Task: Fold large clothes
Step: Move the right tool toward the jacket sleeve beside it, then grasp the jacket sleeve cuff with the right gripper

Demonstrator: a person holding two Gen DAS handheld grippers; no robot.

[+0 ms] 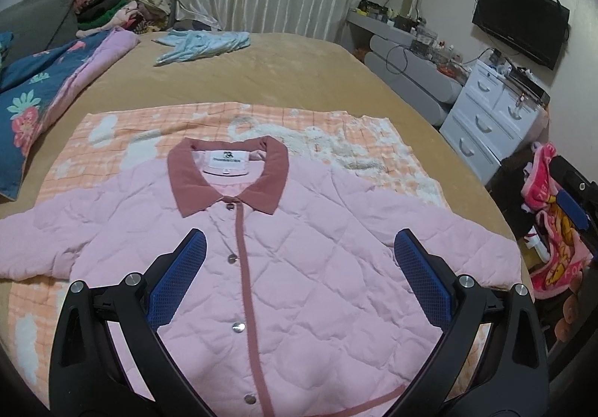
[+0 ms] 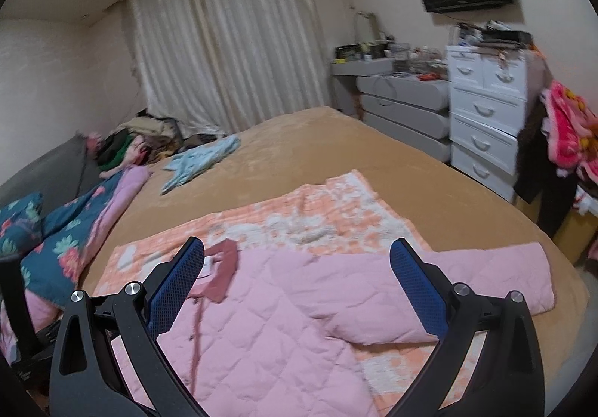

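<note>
A pink quilted jacket point(image 1: 299, 260) with a dusty-red collar and snap placket lies flat, front up, sleeves spread, on an orange-and-white checked blanket point(image 1: 123, 140). My left gripper point(image 1: 299, 249) hovers open above the jacket's chest, nothing between its blue pads. In the right wrist view the same jacket point(image 2: 280, 305) shows with its right sleeve point(image 2: 493, 275) stretched toward the bed's edge. My right gripper point(image 2: 297, 256) is open and empty over the shoulder area, clear of the cloth.
The tan bed point(image 1: 261, 73) carries a crumpled light-blue garment point(image 1: 202, 45) at the far end and a floral quilt point(image 1: 41, 107) at left. A clothes pile point(image 1: 119, 9) lies by the curtain. White drawers point(image 2: 482, 118) and a pink towel point(image 1: 553, 222) stand right of the bed.
</note>
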